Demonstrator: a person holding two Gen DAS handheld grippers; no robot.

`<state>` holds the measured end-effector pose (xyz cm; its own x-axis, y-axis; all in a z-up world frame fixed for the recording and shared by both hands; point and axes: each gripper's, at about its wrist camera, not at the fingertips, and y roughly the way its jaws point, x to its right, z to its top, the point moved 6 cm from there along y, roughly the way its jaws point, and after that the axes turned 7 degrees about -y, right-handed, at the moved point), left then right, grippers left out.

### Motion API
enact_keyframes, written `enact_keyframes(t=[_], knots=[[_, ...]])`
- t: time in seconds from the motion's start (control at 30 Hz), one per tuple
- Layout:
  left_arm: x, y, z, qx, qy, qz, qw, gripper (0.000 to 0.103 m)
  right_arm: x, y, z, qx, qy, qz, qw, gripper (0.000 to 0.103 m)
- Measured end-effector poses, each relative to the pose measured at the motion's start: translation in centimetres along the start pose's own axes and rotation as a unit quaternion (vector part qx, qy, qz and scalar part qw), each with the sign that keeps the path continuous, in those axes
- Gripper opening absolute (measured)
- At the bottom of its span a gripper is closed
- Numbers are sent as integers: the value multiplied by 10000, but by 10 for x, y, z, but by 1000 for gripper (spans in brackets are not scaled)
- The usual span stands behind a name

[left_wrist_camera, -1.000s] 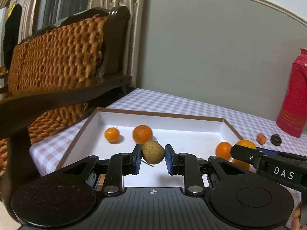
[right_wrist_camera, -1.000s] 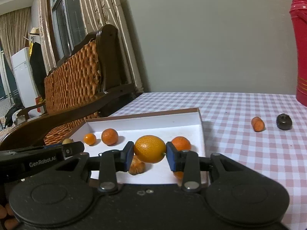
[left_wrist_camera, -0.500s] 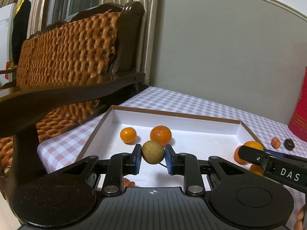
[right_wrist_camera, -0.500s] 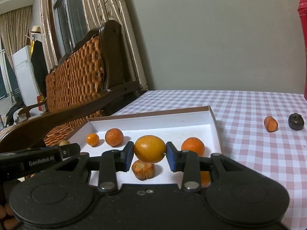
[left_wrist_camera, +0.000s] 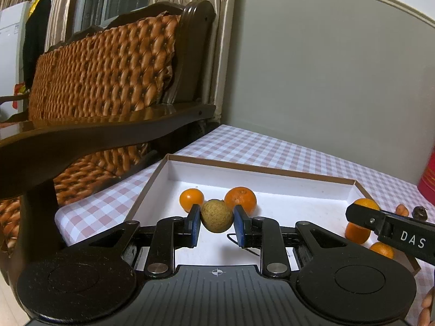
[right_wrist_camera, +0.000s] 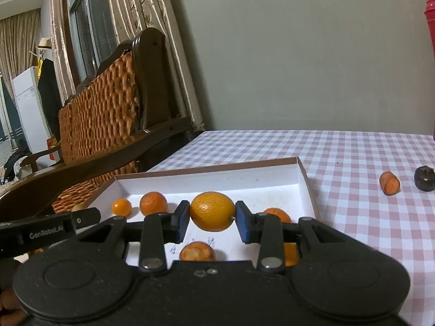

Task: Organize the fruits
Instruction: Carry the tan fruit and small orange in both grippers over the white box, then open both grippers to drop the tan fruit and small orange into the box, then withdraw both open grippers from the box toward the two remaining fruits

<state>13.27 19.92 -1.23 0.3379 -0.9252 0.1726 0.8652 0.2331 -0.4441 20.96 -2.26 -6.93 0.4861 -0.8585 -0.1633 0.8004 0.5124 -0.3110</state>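
A: Item one, left gripper [left_wrist_camera: 217,225]?
B: Blue pads clamped on a brownish-green fruit [left_wrist_camera: 217,216], held above the near part of the white tray [left_wrist_camera: 274,175]

A: Item two, right gripper [right_wrist_camera: 212,222]?
B: Closed on a large orange [right_wrist_camera: 212,211], pads pressing both its sides, likewise held over the tray [right_wrist_camera: 244,175]

A: Tray contents, left view?
B: A small tangerine [left_wrist_camera: 191,199] and a bigger tangerine [left_wrist_camera: 240,199] side by side behind the held fruit; two more orange fruits at the right edge, partly hidden by the right gripper's finger [left_wrist_camera: 361,217]

A: Tray contents, right view?
B: The small tangerine [right_wrist_camera: 121,207] and bigger tangerine [right_wrist_camera: 153,203] at left; one orange fruit [right_wrist_camera: 277,214] behind the right pad; a peeled-looking piece [right_wrist_camera: 197,251] below the held orange, near some blue scribble on the tray floor

A: Outside the tray?
B: On the checked cloth [right_wrist_camera: 353,217], well to the right: an orange chunk [right_wrist_camera: 389,182] and a dark round thing [right_wrist_camera: 424,178], just beside each other. A red flask [right_wrist_camera: 430,13] at the far right edge

A: Surroundings?
B: A wooden bench [left_wrist_camera: 103,81] with woven cushions left of the table; curtains behind it
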Motion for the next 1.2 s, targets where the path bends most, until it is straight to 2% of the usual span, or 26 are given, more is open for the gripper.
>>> enact_keyframes(t=[0.53, 0.6, 0.63, 0.67, 0.7, 0.73, 0.8, 0.83, 0.87, 0.93, 1.07, 1.2], knots=[[-4, 24, 11, -68, -102, 126, 9998, 26, 13, 33, 10, -163, -54, -194, 9997, 28], [-4, 28, 12, -77, -98, 150, 9998, 27, 13, 37, 10, -201, -100, -243, 9995, 30], [-3, 30, 12, -120, -48, 183, 9997, 31, 14, 39, 10, -226, -132, -289, 9992, 43], [-2, 31, 13, -172, -45, 174, 9997, 42, 15, 39, 12, -181, -122, -346, 9992, 70], [-1, 29, 14, -168, -62, 178, 9997, 91, 17, 33, 16, 8, -77, -410, 9991, 80], [-1, 23, 18, -13, -77, 297, 9995, 103, 18, 23, 22, 293, -76, -500, 9983, 79], [4, 8, 28, 513, 18, 287, 9983, 103, 18, 5, 36, 726, -122, -534, 9959, 83], [6, 5, 31, 633, 84, 281, 9976, 103, 19, -4, 42, 953, -107, -556, 9938, 94], [8, 2, 32, 706, 123, 319, 9969, 103, 20, -12, 46, 1130, -93, -575, 9919, 97], [10, 2, 32, 774, 185, 327, 9963, 103, 22, -22, 51, 1316, -124, -563, 9896, 97], [15, 4, 29, 744, 271, 286, 9964, 103, 25, -28, 51, 1375, -198, -544, 9888, 97], [17, 4, 26, 716, 393, 326, 9961, 103, 32, -24, 41, 1131, -66, -438, 9926, 97]])
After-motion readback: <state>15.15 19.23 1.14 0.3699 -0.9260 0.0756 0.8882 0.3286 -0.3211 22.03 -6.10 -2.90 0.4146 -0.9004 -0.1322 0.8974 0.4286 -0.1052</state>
